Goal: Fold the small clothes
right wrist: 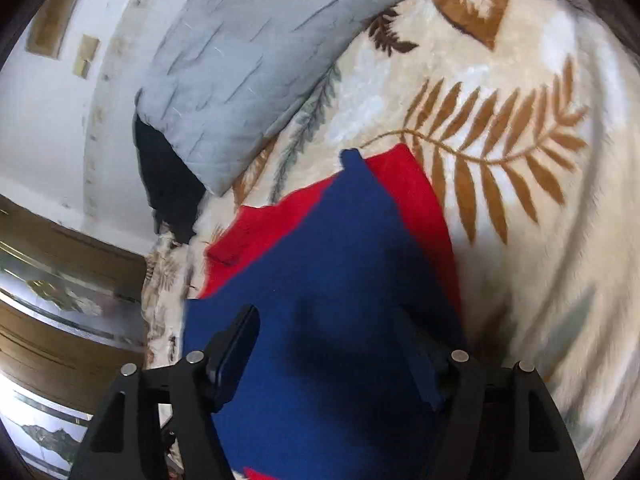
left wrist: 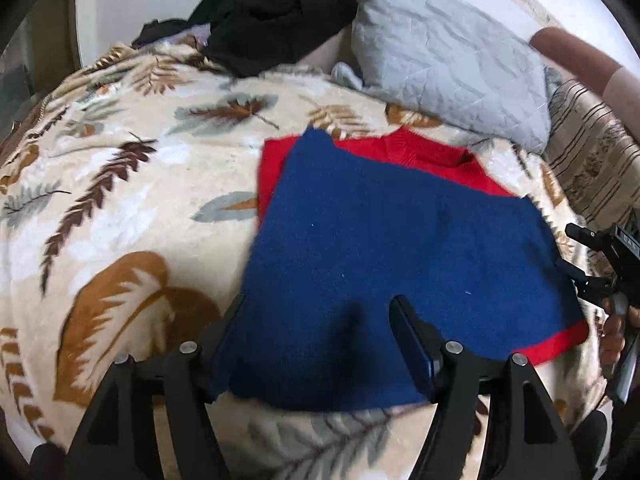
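On the bed, over a cream blanket (left wrist: 132,184) printed with brown and grey leaves, lies a blue and red knitted garment (left wrist: 384,240), its blue panel folded up over the red part so that red shows along the far edge and in a narrow band at the near right corner. From the left wrist camera, the left claw (left wrist: 316,320) hangs above the garment's near edge with its jaws spread apart; the right finger (left wrist: 412,344) stands over the blue cloth, while the left finger is partly hidden behind the garment's left edge, and nothing is pinched. From the right wrist camera, the right claw (right wrist: 332,344) also stands open over the blue panel, both fingers dark against the cloth with only shadow between them. At the right edge of the left view a hand (left wrist: 614,332) grips the handle of the other tool. A grey quilted pillow (left wrist: 448,60) lies beyond the garment, its near corner close to the red collar, and a heap of black clothes (left wrist: 276,12) sits to its left. Bare blanket stretches wide to the garment's left; on the right the bed's edge runs close, with a striped beige fabric (left wrist: 592,160) beyond.
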